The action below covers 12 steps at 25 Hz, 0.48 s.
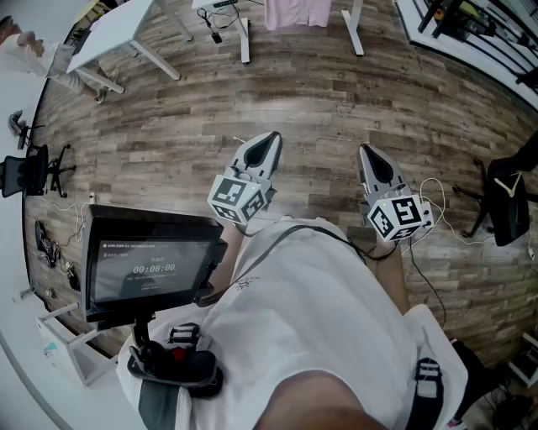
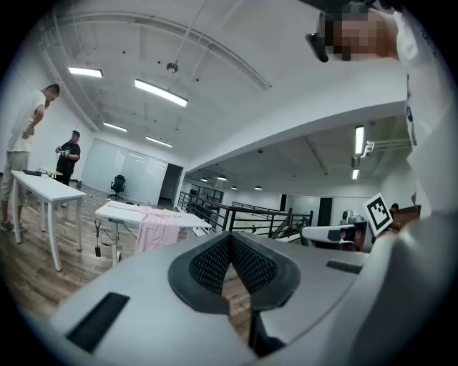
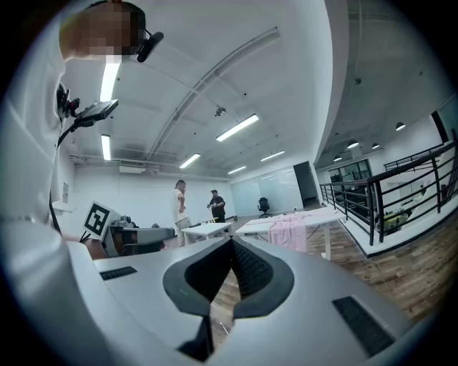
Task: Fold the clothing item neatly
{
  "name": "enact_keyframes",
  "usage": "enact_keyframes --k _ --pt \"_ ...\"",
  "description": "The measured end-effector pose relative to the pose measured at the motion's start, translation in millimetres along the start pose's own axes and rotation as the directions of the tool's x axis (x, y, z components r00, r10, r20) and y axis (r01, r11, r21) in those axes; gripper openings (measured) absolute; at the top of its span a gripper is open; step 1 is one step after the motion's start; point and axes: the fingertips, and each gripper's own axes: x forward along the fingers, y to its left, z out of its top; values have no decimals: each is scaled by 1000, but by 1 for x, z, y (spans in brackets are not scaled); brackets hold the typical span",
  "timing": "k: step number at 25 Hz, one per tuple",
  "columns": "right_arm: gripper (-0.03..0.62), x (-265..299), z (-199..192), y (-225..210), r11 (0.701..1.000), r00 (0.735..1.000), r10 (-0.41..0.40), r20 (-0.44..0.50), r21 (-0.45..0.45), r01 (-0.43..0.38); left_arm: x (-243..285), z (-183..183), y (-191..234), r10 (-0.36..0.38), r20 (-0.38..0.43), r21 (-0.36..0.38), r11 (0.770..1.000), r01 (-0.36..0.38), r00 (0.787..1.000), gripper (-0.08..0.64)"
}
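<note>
Head view: the left gripper [image 1: 271,139] and the right gripper [image 1: 370,154] are held out side by side above the wooden floor [image 1: 336,92]. Both pairs of jaws are closed to a point with nothing in them. The pink garment [image 1: 296,12] shows at the top edge, well apart from both grippers. A dark screen [image 1: 143,269] sits at the person's left.

Left gripper view: the jaws are pressed together and empty. Beyond them the pink garment [image 2: 159,230] lies on a white tabletop [image 2: 118,209] – part spread flat on top, part hanging over the edge in loose, rumpled folds. Two people [image 2: 25,143] stand by another table [image 2: 43,187] at far left.

Right gripper view: the jaws are again closed on nothing. The pink garment [image 3: 292,232] drapes over the side of the tabletop [image 3: 322,214] – far off, unfolded.
</note>
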Motion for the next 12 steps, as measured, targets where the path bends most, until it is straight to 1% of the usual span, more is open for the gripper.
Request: enact_keyframes --k 3,6,12 --pt "-3 9 0 0 1000 1000 -2 2 -13 2 7 1 1 -16 4 6 1000 16 1000 -2" --pt "-3 16 2 1 1000 1000 -6 4 -25 6 12 2 3 -7 8 12 1000 7 1000 -2" --pt "-3 20 2 3 1000 1000 -10 0 -22 10 14 0 5 -2 -8 20 1000 2 1000 -2"
